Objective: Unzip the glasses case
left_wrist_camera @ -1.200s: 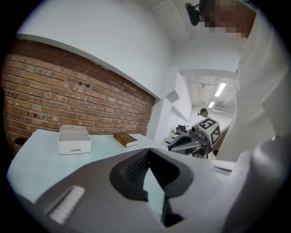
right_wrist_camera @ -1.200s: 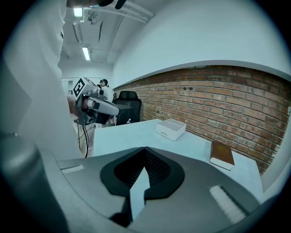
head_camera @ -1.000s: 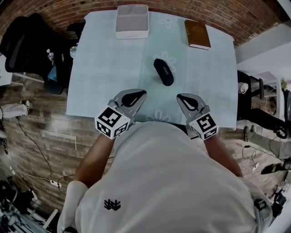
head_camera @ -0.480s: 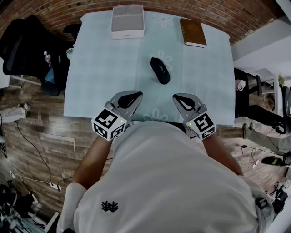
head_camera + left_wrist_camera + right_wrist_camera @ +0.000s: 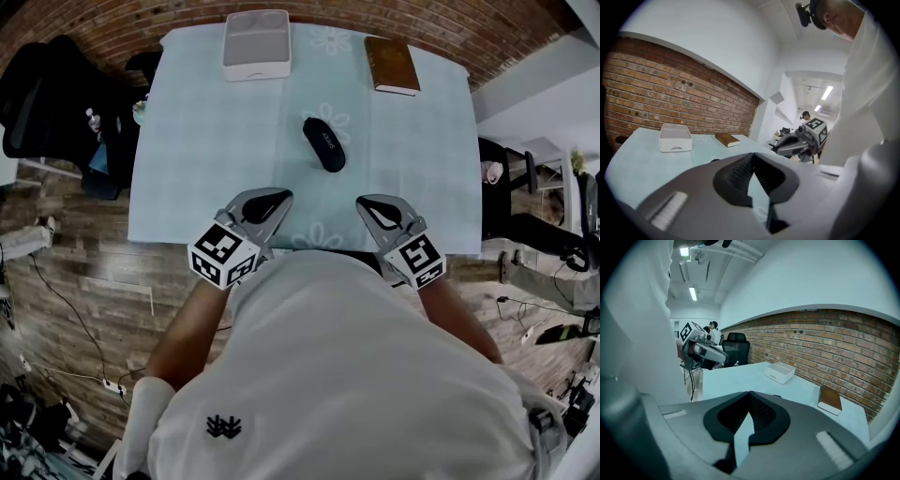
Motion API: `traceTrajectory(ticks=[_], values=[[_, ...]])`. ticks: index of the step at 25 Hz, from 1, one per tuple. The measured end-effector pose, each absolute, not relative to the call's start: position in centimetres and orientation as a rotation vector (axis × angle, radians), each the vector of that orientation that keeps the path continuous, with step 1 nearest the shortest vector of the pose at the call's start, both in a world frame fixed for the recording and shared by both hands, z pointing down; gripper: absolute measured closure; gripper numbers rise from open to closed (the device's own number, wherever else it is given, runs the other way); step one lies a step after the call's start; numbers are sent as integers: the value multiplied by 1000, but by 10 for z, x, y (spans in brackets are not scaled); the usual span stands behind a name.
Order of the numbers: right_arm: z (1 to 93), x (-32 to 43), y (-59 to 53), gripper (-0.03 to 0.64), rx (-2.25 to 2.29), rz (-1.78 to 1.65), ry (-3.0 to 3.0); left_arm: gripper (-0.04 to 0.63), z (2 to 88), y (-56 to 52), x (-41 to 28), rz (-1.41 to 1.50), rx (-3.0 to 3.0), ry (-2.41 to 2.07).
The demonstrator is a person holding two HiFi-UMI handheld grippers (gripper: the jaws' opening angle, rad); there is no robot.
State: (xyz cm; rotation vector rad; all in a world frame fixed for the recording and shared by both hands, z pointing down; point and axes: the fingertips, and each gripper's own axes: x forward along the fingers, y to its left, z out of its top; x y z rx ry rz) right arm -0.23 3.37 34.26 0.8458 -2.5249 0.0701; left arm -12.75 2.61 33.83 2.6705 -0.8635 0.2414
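Left gripper (image 5: 281,194), lower left of centre in the head view: jaw tips together, nothing between them, held over the near table (image 5: 206,141) edge. White tray (image 5: 256,44): upper left, at the far edge. Glasses case (image 5: 323,144): dark, oblong, lying flat and slightly angled at mid-table, well apart from both grippers, zip apparently closed. Right gripper (image 5: 366,200), lower right of centre: tips likewise together and empty. Brown book (image 5: 391,65): upper right.

Assessment: the case is probably light, with a smooth, fairly stiff shell, and likely to slide when tugged. Pin the body with one gripper and pinch the zip pull with the other. The pull is too small to locate.
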Motion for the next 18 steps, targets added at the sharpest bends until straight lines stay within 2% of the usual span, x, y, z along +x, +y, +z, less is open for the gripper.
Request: traceTrajectory(ticks=[18], values=[[361,21,14,615,843,64,-2479,543,367,4,-113,270,2612,-849]])
